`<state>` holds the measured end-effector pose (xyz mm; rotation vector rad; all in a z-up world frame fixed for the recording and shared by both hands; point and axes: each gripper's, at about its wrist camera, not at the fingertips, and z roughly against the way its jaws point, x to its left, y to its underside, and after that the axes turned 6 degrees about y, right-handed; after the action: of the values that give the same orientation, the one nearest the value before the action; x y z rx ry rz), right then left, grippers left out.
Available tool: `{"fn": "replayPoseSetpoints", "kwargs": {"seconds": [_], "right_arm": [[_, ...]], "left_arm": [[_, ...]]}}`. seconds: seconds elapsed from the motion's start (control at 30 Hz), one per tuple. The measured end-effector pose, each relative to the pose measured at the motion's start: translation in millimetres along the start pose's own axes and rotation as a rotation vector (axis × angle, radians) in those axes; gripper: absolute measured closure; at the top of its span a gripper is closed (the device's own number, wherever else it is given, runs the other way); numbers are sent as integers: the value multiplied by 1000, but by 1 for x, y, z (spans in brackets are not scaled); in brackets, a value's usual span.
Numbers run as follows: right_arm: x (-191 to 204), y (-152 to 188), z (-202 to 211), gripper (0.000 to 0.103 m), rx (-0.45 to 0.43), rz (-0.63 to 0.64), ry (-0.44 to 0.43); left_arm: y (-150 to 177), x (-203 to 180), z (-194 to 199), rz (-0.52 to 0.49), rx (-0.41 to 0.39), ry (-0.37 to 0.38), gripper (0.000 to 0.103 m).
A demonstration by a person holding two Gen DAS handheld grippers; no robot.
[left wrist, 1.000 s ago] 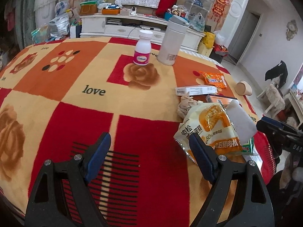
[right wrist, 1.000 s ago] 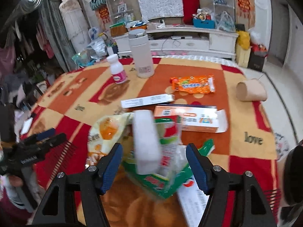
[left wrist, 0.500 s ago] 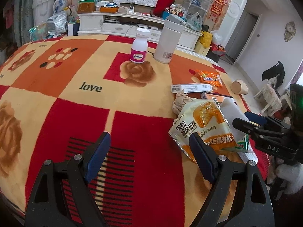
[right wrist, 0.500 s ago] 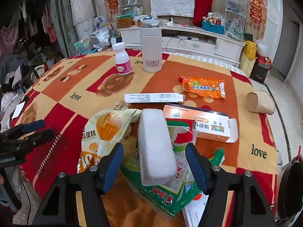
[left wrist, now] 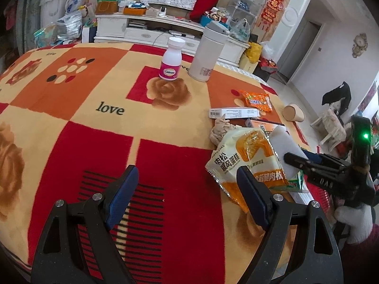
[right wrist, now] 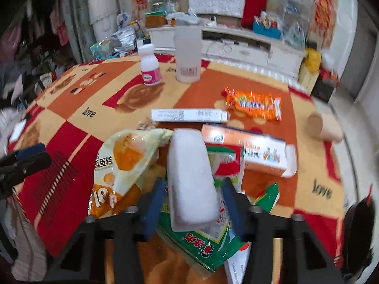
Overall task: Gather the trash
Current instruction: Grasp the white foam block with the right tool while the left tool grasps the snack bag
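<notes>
A heap of trash lies on the patterned blanket [left wrist: 71, 123]: a yellow-orange cake wrapper [right wrist: 125, 156], a green wrapper [right wrist: 201, 243] and a white foam block [right wrist: 191, 177] on top. My right gripper [right wrist: 193, 189] straddles the block and its jaws are closing, with the blue pads at the block's two sides. In the left wrist view the right gripper [left wrist: 298, 159] reaches across the block [left wrist: 281, 144] from the right, held by a gloved hand. My left gripper [left wrist: 187, 175] hovers open over the red squares, left of the cake wrapper [left wrist: 248, 156], with nothing between its fingers.
Beyond the heap lie an orange box [right wrist: 248, 146], a long white box [right wrist: 189, 115], an orange snack packet [right wrist: 253, 104], a tipped paper cup [right wrist: 324, 126] and a crumpled tissue [left wrist: 220, 130]. A pill bottle [left wrist: 171, 60] and a white thermos [left wrist: 208, 52] stand further back.
The right gripper's fingers have come together from wide apart to the sides of the white block, and it has sunk a little toward the heap. The left gripper has stayed put.
</notes>
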<state>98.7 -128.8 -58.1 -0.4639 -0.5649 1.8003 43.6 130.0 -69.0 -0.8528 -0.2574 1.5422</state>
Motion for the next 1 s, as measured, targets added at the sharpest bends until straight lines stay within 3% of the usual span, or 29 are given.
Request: {"fn": "replayPoseSetpoints", "kwargs": {"seconds": [0.1, 0.2, 0.33, 0.53, 0.67, 0.7, 0.73, 0.93, 0.97, 1.0], "right_arm": [[-20, 3, 2, 57, 2, -68, 45], [-24, 2, 16, 53, -38, -78, 6], [-4, -1, 23, 29, -64, 28, -16], [15, 4, 2, 29, -31, 177, 13], [12, 9, -10, 29, -35, 247, 33], [9, 9, -12, 29, -34, 250, 32], [5, 10, -14, 36, -34, 246, 25], [-27, 10, 1, 38, -84, 126, -94], [-32, 11, 6, 38, -96, 116, -102], [-34, 10, 10, 38, -103, 109, -109]], "left_arm": [[1, 0, -3, 3, 8, 3, 19], [0, -1, -8, 8, 18, 5, 19], [-3, -3, -9, 26, 16, 18, 19], [-6, -10, -14, 22, 14, 44, 19], [-8, -22, -34, -15, 54, 67, 19], [-8, -25, -43, -19, 73, 71, 19], [-8, -28, -50, -19, 93, 74, 19], [-12, -30, -89, -1, 150, 40, 19], [-12, -31, -94, 6, 162, 59, 28], [-11, -32, -97, 6, 174, 73, 44]]}}
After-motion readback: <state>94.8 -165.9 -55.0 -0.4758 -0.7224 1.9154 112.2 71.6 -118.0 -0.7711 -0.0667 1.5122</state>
